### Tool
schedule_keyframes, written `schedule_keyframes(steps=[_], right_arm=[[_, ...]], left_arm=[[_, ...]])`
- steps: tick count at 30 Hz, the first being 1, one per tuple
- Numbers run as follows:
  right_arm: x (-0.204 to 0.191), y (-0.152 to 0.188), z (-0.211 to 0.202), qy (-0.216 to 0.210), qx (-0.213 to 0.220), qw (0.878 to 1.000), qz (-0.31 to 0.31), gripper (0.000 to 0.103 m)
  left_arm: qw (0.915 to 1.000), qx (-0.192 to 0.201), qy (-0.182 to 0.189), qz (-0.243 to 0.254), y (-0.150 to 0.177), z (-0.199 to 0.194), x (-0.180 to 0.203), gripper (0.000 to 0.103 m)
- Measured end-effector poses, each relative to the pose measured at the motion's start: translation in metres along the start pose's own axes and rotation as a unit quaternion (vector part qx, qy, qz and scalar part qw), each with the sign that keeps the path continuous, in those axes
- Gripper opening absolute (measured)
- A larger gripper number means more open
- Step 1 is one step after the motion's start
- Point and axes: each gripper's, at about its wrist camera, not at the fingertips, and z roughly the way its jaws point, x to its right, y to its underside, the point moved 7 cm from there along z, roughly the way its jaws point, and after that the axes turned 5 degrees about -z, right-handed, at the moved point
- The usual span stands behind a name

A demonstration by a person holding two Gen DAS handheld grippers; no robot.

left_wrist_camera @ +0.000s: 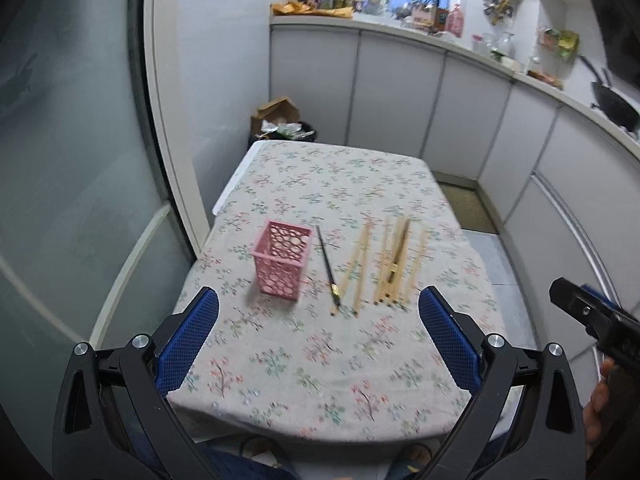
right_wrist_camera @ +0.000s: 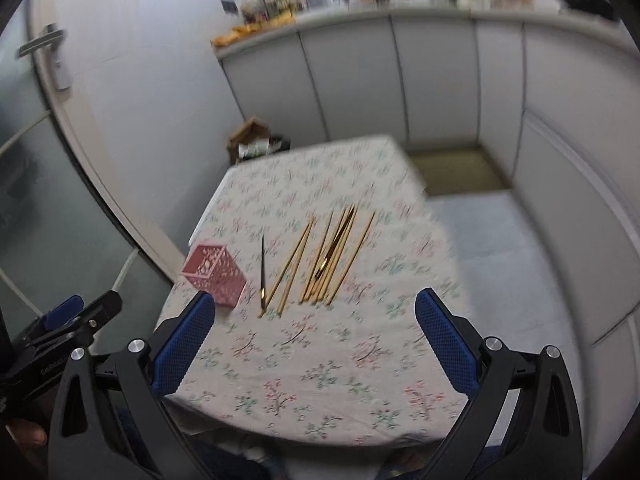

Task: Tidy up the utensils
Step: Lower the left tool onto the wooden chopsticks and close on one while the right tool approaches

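1. Nearest the cameras, the left gripper [left_wrist_camera: 319, 320] and the right gripper [right_wrist_camera: 315, 326] hang over the near edge of the bench [left_wrist_camera: 320, 380], each with fingers spread wide and nothing held; a hand [left_wrist_camera: 600, 396] shows at the right edge of the left view

2. Mid-bench, the pale chopsticks [left_wrist_camera: 390, 266] lie flat on the flowered cloth in a loose fan, some overlapping, and a single dark chopstick [left_wrist_camera: 327, 268] with a gold band lies between them and the basket

3. The risk here looks to be the thin sticks rolling or scattering if the fingers close on an overlapped bunch, or one slipping out when pinched off-centre

4. Just left of the dark stick stands the pink basket [left_wrist_camera: 282, 262], upright, perforated and seemingly empty; being light, it could tip or slide if a stick catches its rim

5. Both views are motion-blurred, so exact stick count cannot be told
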Motion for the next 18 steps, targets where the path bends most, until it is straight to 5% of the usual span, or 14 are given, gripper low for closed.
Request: schedule_keyframes(steps=[2,5,9,14,18], right_arm=[[0.018,-0.012,0.029,0.014,-0.023,0.999,0.021,0.097],[0.034,-0.024,0.063,-0.034,-0.057,0.995,0.078,0.097],[0.051,-0.047,0.1,-0.044,-0.082,0.989,0.115,0.097],[0.073,-0.086,0.147,-0.061,-0.102,0.982,0.149,0.089],[0.081,-0.079,0.19,-0.058,-0.124,0.98,0.146,0.075]], left_arm=[[1.0,-0.003,-0.003,0.003,-0.01,0.014,0.002,0.096],[0.999,-0.033,0.02,0.021,-0.021,0.043,0.021,0.096],[0.9952,-0.085,0.043,0.023,-0.026,0.093,0.05,0.095],[0.9899,-0.133,0.026,0.042,-0.031,0.163,0.083,0.066],[0.9858,-0.156,0.0,0.062,-0.033,0.218,0.094,0.053]])
